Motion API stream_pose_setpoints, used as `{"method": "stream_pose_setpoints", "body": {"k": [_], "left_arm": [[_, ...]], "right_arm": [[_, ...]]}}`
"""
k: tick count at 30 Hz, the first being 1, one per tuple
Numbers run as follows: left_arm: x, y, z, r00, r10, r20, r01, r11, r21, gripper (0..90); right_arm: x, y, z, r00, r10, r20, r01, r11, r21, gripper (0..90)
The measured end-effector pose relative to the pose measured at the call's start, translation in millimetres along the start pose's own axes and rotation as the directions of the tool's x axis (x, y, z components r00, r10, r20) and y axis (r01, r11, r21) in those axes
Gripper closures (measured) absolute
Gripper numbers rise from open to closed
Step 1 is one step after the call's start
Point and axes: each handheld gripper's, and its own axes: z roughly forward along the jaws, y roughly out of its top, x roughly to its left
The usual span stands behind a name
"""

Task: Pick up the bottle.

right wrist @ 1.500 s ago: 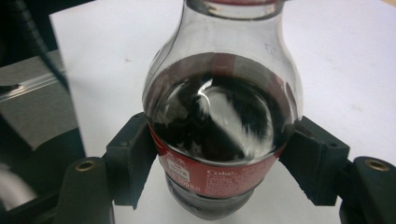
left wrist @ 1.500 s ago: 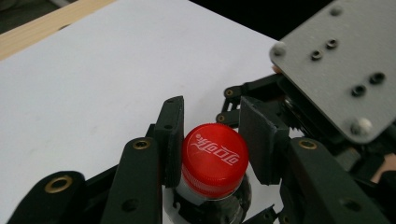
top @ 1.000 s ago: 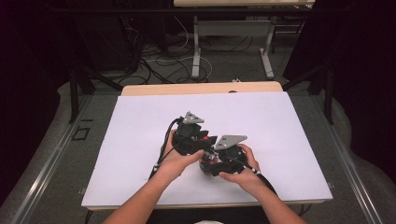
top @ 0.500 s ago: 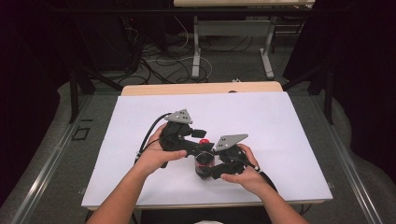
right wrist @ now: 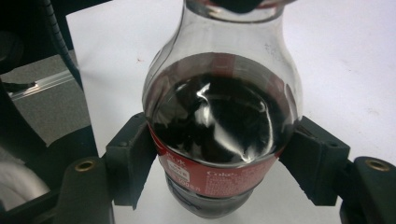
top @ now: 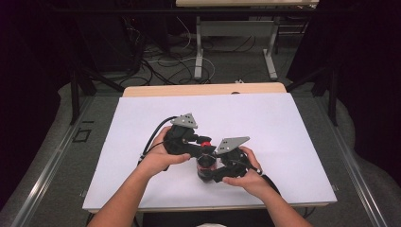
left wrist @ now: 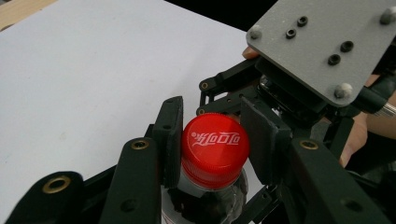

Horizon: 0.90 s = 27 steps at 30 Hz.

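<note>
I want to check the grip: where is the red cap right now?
In the left gripper view, the red cap sits low at centre, clamped between the left gripper jaws, atop the bottle.

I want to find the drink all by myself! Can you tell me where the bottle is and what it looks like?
Look at the big white table, near its front edge where the person's two hands meet. Between the black grippers stands a small clear cola bottle, the right gripper clamping its body and the left gripper closed on its red cap. It's the only red and dark-brown thing there.
</note>
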Motion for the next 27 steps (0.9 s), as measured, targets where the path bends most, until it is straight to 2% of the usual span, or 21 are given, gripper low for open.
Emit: {"method": "stream_pose_setpoints", "body": {"k": [1, 2, 3, 5, 6, 7, 10, 11, 12, 13, 14, 15, 17, 18, 20, 21, 22, 24, 25, 26, 27], "left_arm": [[-1.6, 1.1, -0.5, 0.9995, -0.025, -0.021, 0.025, 0.9996, 0.01, 61.3], [-1.6, 1.1, -0.5, 0.9995, -0.025, -0.021, 0.025, 0.9996, 0.01, 61.3], [-4.2, 1.0, 1.0, 0.9976, -0.045, -0.052, 0.045, 0.999, -0.005, 61.3], [-9.8, 1.9, 3.4, 0.992, -0.07, -0.105, 0.069, 0.9975, -0.015, 61.4], [-15.4, 3.7, 5.1, 0.9828, -0.098, -0.157, 0.096, 0.9952, -0.015, 61.4], [-15.4, 3.7, 5.1, 0.9828, -0.098, -0.157, 0.096, 0.9952, -0.015, 61.4], [-23.9, 4.9, 9.8, 0.9577, -0.146, -0.248, 0.139, 0.9893, -0.046, 61.4], [-28.4, 5.4, 12.4, 0.9388, -0.183, -0.292, 0.173, 0.9831, -0.062, 61.4], [-28.4, 5.4, 12.4, 0.9388, -0.183, -0.292, 0.173, 0.9831, -0.062, 61.3], [-30.9, 6.3, 15.0, 0.9145, -0.231, -0.332, 0.218, 0.973, -0.077, 61.3], [-30.9, 6.3, 15.0, 0.9145, -0.231, -0.332, 0.218, 0.973, -0.077, 61.3], [-32.8, 6.3, 17.4, 0.9041, -0.254, -0.344, 0.236, 0.9672, -0.093, 61.3], [-33.9, 7.5, 20.3, 0.8903, -0.26, -0.374, 0.247, 0.9653, -0.083, 61.3], [-32.4, 8.0, 22.3, 0.889, -0.27, -0.37, 0.261, 0.9624, -0.076, 61.2], [-32.0, 8.2, 22.6, 0.8898, -0.277, -0.363, 0.267, 0.9605, -0.077, 61.0], [-29.5, 7.9, 21.4, 0.9004, -0.268, -0.343, 0.256, 0.9633, -0.082, 60.7], [-29.5, 7.9, 21.4, 0.9004, -0.268, -0.343, 0.256, 0.9633, -0.082, 59.7], [-25.9, 8.1, 17.3, 0.915, -0.25, -0.317, 0.236, 0.9682, -0.082, 53.8], [-21.7, 9.2, 11.0, 0.9268, -0.238, -0.29, 0.223, 0.9711, -0.086, 51.5], [-21.7, 9.2, 11.0, 0.9268, -0.238, -0.29, 0.223, 0.9711, -0.086, 49.9], [-19.8, 9.7, 7.3, 0.9363, -0.227, -0.268, 0.213, 0.9737, -0.082, 47.7]], "right_arm": [[0.4, 0.0, -0.1, 1.0, 0.007, 0.007, -0.007, 1.0, 0.002, 29.8], [0.0, 0.0, 0.1, 0.9999, 0.006, 0.014, -0.006, 1.0, 0.0, 29.8], [0.0, 0.0, 0.1, 0.9999, 0.006, 0.014, -0.006, 1.0, 0.0, 29.8], [-0.3, -0.3, -0.4, 0.9987, 0.01, 0.05, -0.01, 1.0, -0.003, 29.8], [-0.7, -0.2, -1.0, 0.9983, 0.016, 0.056, -0.016, 1.0, 0.007, 29.8], [-0.7, -0.2, -1.0, 0.9983, 0.016, 0.056, -0.016, 1.0, 0.007, 29.8], [-0.1, -0.6, -0.4, 0.9956, 0.015, 0.092, -0.015, 1.0, -0.005, 29.8], [-0.6, -0.6, -0.7, 0.9953, 0.024, 0.094, -0.024, 1.0, 0.002, 29.8], [-0.6, -1.0, -0.1, 0.9945, 0.025, 0.102, -0.025, 1.0, -0.003, 29.8], [-0.5, -0.8, -0.1, 0.9942, 0.029, 0.104, -0.029, 1.0, 0.004, 29.8], [-0.9, -0.8, 0.0, 0.9938, 0.027, 0.108, -0.028, 1.0, 0.01, 29.8], [-0.9, -0.8, 0.0, 0.9938, 0.027, 0.108, -0.028, 1.0, 0.01, 29.8], [-1.9, -2.2, 2.1, 0.9911, 0.044, 0.126, -0.045, 0.999, 0.003, 29.8], [-2.1, -2.4, 1.6, 0.9916, 0.054, 0.117, -0.057, 0.998, 0.022, 29.8], [-3.4, -3.5, 2.6, 0.9909, 0.054, 0.124, -0.055, 0.998, 0.006, 29.8], [-3.5, -3.4, 1.9, 0.9915, 0.061, 0.115, -0.063, 0.998, 0.012, 29.8], [-3.5, -3.4, 1.9, 0.9915, 0.061, 0.115, -0.063, 0.998, 0.012, 29.8], [-4.0, -2.7, 0.3, 0.9927, 0.056, 0.107, -0.057, 0.998, 0.001, 29.7], [-4.3, -2.7, 0.2, 0.9934, 0.049, 0.103, -0.048, 0.999, -0.009, 29.7], [-3.9, -2.4, -0.6, 0.9935, 0.058, 0.098, -0.057, 0.998, -0.01, 29.7], [-3.8, -2.2, -1.0, 0.9941, 0.056, 0.093, -0.055, 0.998, -0.01, 29.8]]}}
